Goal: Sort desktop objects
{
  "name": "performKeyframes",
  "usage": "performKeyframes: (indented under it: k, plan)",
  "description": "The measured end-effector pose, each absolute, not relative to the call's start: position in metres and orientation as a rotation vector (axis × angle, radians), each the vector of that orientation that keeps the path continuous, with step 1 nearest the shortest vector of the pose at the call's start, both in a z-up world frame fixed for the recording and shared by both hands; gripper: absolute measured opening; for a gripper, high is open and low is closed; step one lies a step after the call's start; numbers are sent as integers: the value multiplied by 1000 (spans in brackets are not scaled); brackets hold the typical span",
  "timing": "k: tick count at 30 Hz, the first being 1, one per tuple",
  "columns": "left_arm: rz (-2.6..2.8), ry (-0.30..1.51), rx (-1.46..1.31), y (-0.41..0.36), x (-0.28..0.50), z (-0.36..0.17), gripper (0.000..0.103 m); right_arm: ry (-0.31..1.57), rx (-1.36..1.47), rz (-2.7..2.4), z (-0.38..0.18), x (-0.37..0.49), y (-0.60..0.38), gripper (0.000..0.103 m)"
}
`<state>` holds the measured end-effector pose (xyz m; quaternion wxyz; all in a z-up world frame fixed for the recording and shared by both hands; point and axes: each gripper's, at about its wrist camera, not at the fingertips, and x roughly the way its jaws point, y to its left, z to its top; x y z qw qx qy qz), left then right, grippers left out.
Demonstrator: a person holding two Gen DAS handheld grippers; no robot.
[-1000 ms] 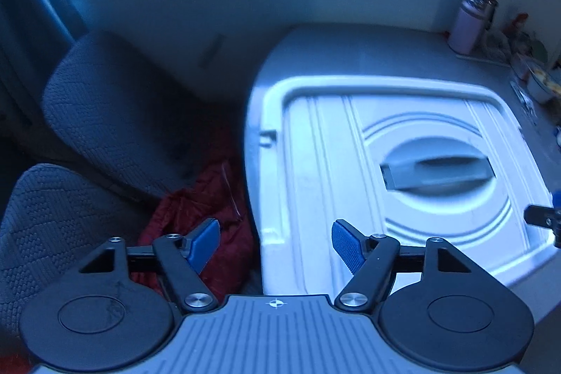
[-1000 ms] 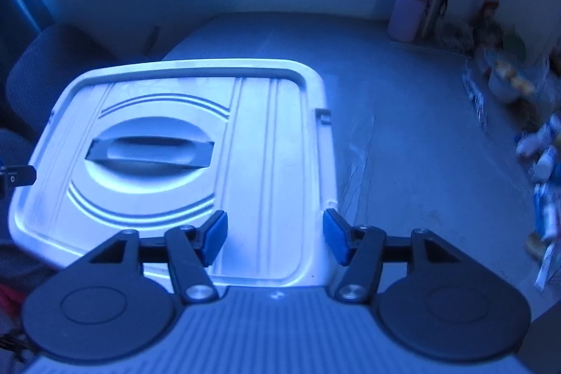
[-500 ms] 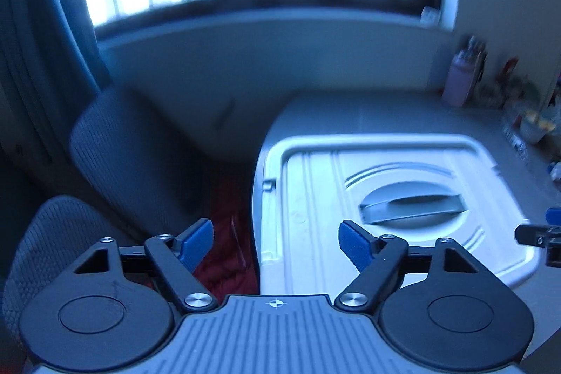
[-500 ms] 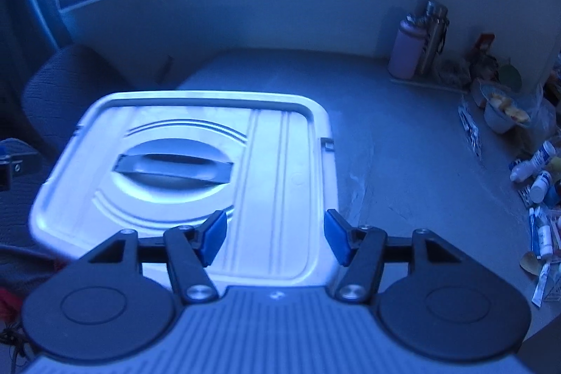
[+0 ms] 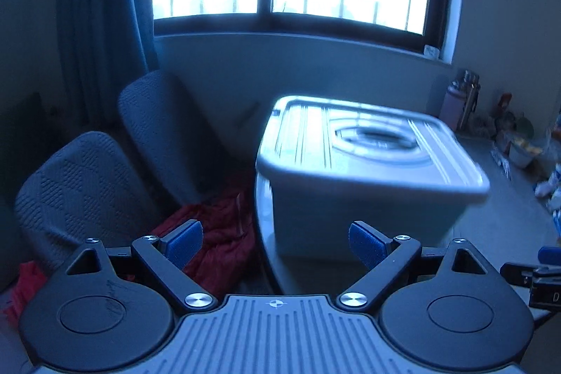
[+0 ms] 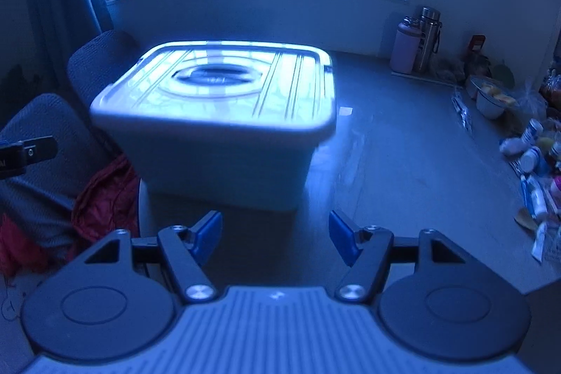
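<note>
Fingers of my left hand-held gripper (image 5: 275, 242) and right hand-held gripper (image 6: 275, 240) stand spread wide, holding nothing, low before the bench (image 6: 403, 163). Beyond them the storage bin (image 6: 224, 142) rests at the bench's left end, lid (image 6: 228, 83) shut, contents hidden. I judge the lid comes first: approach level, one gripper per side. Loose tubes and bottles (image 6: 533, 170) lie along the right edge, with a bowl (image 6: 491, 100) further back; two flasks (image 6: 417, 41) stand farthest.
</note>
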<state>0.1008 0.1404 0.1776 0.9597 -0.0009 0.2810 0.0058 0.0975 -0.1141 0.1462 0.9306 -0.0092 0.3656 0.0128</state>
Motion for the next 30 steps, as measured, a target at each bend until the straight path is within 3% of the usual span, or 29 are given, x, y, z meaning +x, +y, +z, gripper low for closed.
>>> performKeyframes:
  k: [14, 18, 30]
  plan:
    - [25, 483, 74, 142, 14, 113, 92, 611, 24, 12, 100, 29, -86, 67]
    - [26, 449, 87, 141, 11, 97, 92, 568, 36, 5, 83, 29, -78, 79]
    - [45, 437, 112, 134, 54, 67, 92, 483, 62, -17, 58, 53, -74, 82]
